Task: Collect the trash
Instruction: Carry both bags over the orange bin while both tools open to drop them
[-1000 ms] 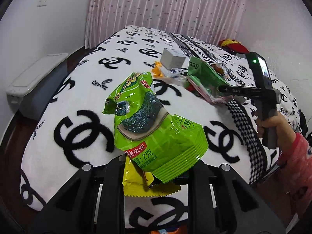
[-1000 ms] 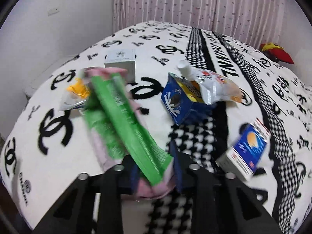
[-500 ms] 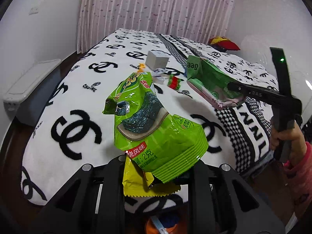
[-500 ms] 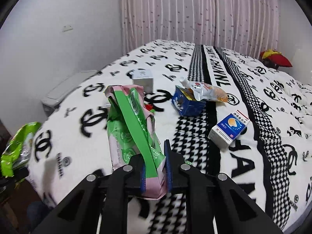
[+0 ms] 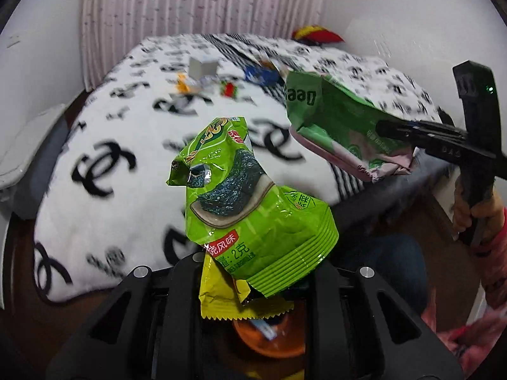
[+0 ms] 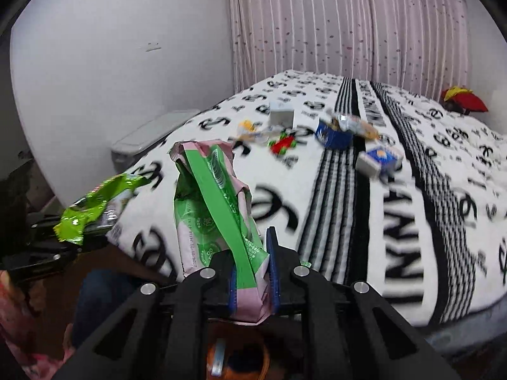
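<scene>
My left gripper (image 5: 253,272) is shut on a lime green seaweed snack bag (image 5: 253,209) with a yellow wrapper (image 5: 228,297) under it, held off the near edge of the bed. My right gripper (image 6: 253,272) is shut on a green and pink wipes pack (image 6: 215,209), which also shows in the left wrist view (image 5: 342,126). An orange bin (image 5: 269,335) sits on the floor below the left gripper and shows under the right one (image 6: 237,361). The snack bag shows at the left of the right wrist view (image 6: 95,205).
The bed (image 6: 396,221) has a white blanket with black logos. On it lie a white box (image 6: 281,114), a blue carton (image 6: 332,134), a blue and white box (image 6: 378,160), a red wrapper (image 6: 282,143) and a yellow wrapper (image 6: 247,126). A grey storage box (image 6: 152,136) stands by the left wall.
Both grippers have pulled back from the bed with their bags, past its near edge. The orange bin has come into view beneath them.
</scene>
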Motion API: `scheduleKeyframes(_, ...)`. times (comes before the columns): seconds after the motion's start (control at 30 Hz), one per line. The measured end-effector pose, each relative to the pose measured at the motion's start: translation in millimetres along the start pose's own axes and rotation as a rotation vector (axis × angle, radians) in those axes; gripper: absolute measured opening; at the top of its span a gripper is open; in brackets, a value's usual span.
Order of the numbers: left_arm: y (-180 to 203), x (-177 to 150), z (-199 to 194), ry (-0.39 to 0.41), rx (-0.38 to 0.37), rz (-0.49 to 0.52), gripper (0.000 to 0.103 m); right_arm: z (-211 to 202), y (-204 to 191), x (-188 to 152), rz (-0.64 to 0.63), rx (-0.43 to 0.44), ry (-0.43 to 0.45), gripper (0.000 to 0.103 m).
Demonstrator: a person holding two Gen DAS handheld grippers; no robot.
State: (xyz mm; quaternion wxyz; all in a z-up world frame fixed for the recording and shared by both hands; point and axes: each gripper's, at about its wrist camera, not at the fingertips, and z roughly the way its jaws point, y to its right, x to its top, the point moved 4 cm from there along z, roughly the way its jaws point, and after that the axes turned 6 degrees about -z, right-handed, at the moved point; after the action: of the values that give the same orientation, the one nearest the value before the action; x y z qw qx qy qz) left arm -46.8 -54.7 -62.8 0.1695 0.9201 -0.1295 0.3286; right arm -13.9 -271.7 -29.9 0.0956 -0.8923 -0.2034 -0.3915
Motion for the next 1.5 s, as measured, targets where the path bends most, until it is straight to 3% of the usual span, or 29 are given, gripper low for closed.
scheduleKeyframes(0.37,28.0,-94.1,43.4,-0.261,-0.099,0.01,0.02,-4.4,-24.8,-93.9,0.046,0.038,-0.161,0.015)
scheduleKeyframes(0.63,22.0,-148.2,108.9,-0.467,-0.097,-0.027,0.02,50.2,-38.3,-154.2,0.069,0.027,-0.335,0.015)
scheduleKeyframes(0.83,10.6,-177.0,160.1,-0.598,-0.047,-0.094,0.02,101.9,-40.7,-194.1,0.096,0.014,-0.471,0.015)
scheduleKeyframes(1.17,14.9,-199.5,205.6,-0.727,-0.02,-0.145,0.02,153.2,-42.8,-221.2,0.123,0.019,-0.602,0.016)
scheduleKeyframes(1.47,9.3,-206.1,214.3,-0.768,-0.004,-0.145,0.02,163.9,-38.7,-234.7,0.14,0.018,-0.629,0.017)
scheduleKeyframes(1.5,9.8,-206.1,214.5,-0.767,-0.006,-0.145,0.022,163.7,-41.2,-233.7,0.142,0.025,-0.628,0.022)
